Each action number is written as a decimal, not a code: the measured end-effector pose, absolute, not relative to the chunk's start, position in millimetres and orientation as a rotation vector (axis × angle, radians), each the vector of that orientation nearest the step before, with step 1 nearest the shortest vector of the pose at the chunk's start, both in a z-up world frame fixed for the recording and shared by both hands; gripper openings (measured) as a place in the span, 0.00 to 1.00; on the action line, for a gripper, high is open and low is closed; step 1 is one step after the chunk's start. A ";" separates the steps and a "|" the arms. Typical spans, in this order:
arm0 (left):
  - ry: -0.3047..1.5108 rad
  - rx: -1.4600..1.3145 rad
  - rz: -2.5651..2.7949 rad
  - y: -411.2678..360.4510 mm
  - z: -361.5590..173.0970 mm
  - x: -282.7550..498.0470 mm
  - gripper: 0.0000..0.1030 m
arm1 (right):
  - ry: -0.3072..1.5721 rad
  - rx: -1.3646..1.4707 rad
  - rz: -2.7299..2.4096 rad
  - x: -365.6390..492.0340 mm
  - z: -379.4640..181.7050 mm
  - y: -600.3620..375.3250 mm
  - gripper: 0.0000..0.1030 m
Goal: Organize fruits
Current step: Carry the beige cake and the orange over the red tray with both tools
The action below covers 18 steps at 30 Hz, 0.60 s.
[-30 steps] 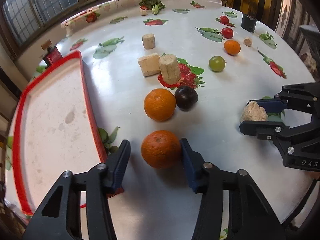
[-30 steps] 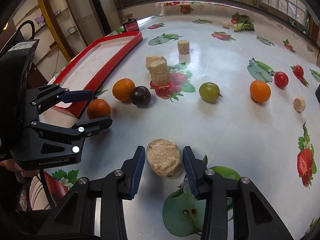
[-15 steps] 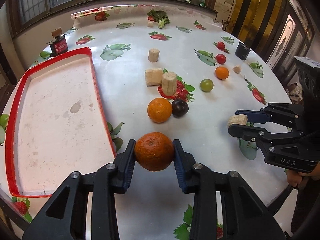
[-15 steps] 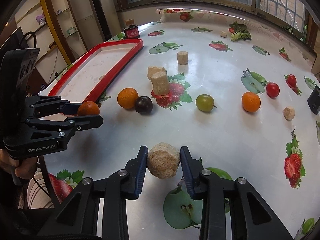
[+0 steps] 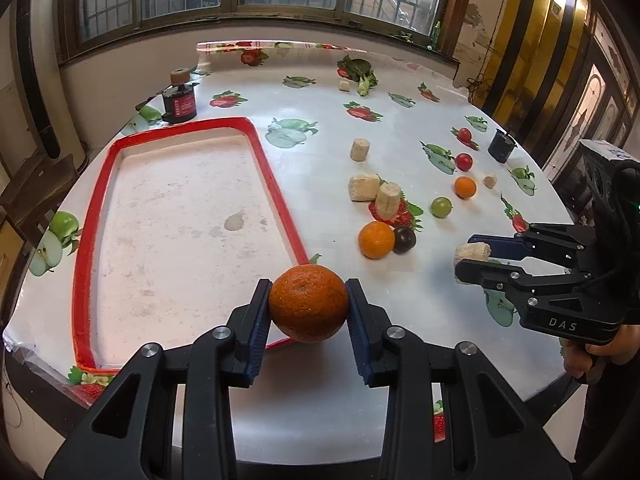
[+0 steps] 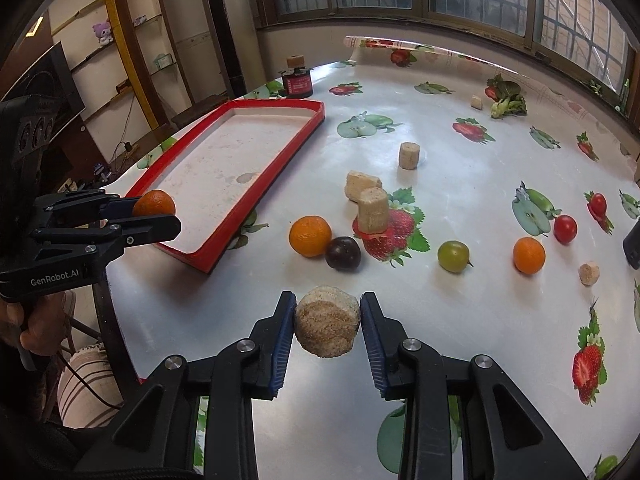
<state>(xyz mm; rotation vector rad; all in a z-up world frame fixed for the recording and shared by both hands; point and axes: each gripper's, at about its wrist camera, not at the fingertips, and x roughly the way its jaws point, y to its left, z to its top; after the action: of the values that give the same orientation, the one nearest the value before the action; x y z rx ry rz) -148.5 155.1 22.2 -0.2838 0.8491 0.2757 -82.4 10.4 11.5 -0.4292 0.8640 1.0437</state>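
My left gripper (image 5: 308, 304) is shut on an orange (image 5: 308, 303) and holds it in the air above the near right corner of the red-rimmed tray (image 5: 280, 196). It also shows in the right wrist view (image 6: 154, 216) with the orange (image 6: 154, 203). My right gripper (image 6: 327, 322) is shut on a beige cork-like lump (image 6: 327, 326), lifted above the table; it also shows in the left wrist view (image 5: 466, 260). On the table lie another orange (image 6: 310, 236), a dark plum (image 6: 343, 253), a green fruit (image 6: 453, 255), a small orange (image 6: 529, 254) and a red tomato (image 6: 565, 228).
Several beige cork pieces (image 6: 373, 210) stand on the fruit-print tablecloth (image 6: 460, 312). A dark red jar (image 6: 298, 82) sits behind the tray, a black cup (image 5: 501, 146) at the far right, leafy greens (image 6: 506, 98) at the back. The tray (image 6: 236, 160) holds nothing.
Both grippers closed on their objects and lifted them off the table. The left one rose with the orange and shifted toward the tray; the right one rose with the beige lump.
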 end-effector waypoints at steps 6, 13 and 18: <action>0.836 -0.306 0.323 174.3 23.6 -163.8 0.33 | 0.844 -0.438 1.087 -92.5 19.4 31.7 0.33; 0.823 -0.327 0.364 193.9 23.9 -178.8 0.33 | 0.828 -0.449 1.125 -100.3 25.6 53.6 0.33; 0.825 -0.347 0.397 208.8 19.4 -187.9 0.33 | 0.821 -0.451 1.159 -105.6 29.4 68.0 0.33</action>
<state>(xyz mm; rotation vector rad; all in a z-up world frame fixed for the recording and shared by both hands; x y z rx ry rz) -187.9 208.8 19.4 -0.3474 0.8248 0.3966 -105.6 68.0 29.4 -0.4512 0.8214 1.1585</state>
